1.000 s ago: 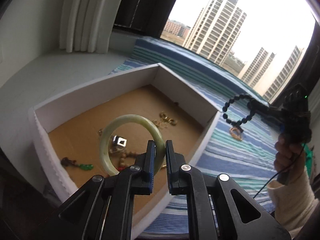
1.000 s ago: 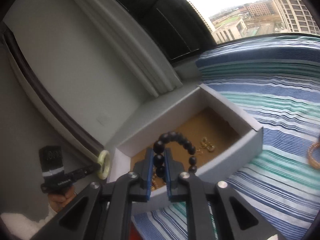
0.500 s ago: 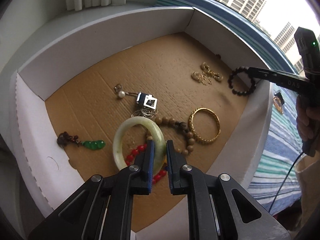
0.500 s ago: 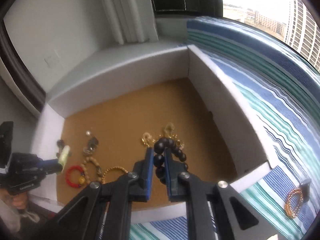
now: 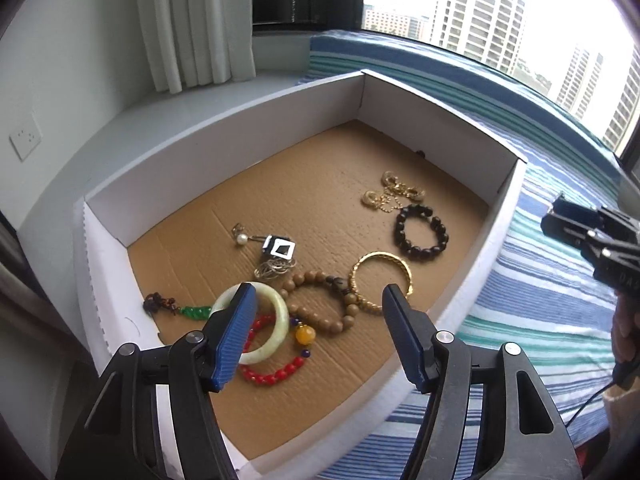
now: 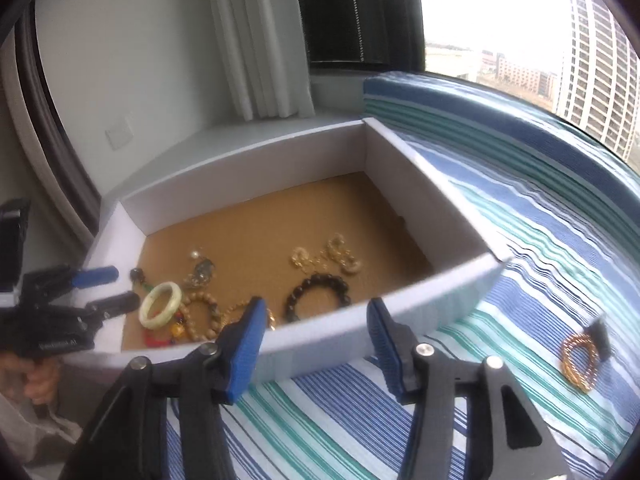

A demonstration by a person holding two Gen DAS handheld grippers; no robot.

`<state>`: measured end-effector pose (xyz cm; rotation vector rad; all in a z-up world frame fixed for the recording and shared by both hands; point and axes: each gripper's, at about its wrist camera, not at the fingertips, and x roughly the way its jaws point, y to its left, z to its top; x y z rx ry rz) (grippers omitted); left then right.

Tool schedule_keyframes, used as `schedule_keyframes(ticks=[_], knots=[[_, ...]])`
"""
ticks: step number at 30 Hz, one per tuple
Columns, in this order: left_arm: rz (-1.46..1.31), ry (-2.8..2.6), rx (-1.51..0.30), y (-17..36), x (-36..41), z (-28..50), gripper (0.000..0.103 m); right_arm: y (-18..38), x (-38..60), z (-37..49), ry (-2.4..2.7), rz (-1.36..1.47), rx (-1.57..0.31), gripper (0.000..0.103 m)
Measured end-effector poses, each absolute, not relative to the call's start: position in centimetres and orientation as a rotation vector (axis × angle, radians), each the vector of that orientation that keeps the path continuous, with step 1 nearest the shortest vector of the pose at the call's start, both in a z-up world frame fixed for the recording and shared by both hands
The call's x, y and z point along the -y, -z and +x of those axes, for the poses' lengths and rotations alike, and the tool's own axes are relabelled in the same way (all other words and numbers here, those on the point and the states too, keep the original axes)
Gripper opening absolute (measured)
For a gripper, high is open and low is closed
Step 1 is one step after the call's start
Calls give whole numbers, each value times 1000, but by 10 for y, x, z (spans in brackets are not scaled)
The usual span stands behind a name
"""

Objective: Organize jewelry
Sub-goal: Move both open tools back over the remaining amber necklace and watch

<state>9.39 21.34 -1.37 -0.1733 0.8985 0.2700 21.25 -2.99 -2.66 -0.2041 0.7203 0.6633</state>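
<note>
looking down into a shallow white box (image 5: 224,148) with a brown cardboard floor, sitting on a blue-and-green striped cover (image 5: 540,320) by a window, high-rises outside, pale curtain (image 5: 192,24) and white ledge behind. left gripper (image 5: 320,320) over the box's near edge, jaws opening, nothing between the pads. pale jade bangle (image 5: 276,312) lying free near the box's near-left corner, overlapping a red bead bracelet (image 5: 272,376), beside a wooden bead bracelet (image 5: 320,304) and a gold bangle (image 5: 380,280). right gripper (image 6: 316,344) hanging outside the near wall, jaws opening too, gripping nothing. black bead bracelet (image 5: 420,232) flat on the floor toward the right wall, gold earrings (image 5: 392,196) just behind. one gold chain piece (image 6: 578,360) out on the cover, well right of the box.
</note>
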Motion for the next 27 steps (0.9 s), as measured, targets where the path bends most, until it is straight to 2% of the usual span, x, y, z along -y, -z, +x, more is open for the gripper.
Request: schedule_keyframes(ticks=[14, 20, 22, 27], knots=[[11, -136, -827, -4, -102, 100, 70, 122, 193, 155, -280, -134, -776, 54], [85, -99, -800, -5, -60, 106, 75, 139, 229, 140, -178, -73, -770, 54], [85, -81, -798, 0, -50, 110, 80, 144, 241, 135, -141, -33, -760, 54], [48, 33, -820, 36, -26, 126, 85, 155, 262, 132, -81, 53, -773, 54]])
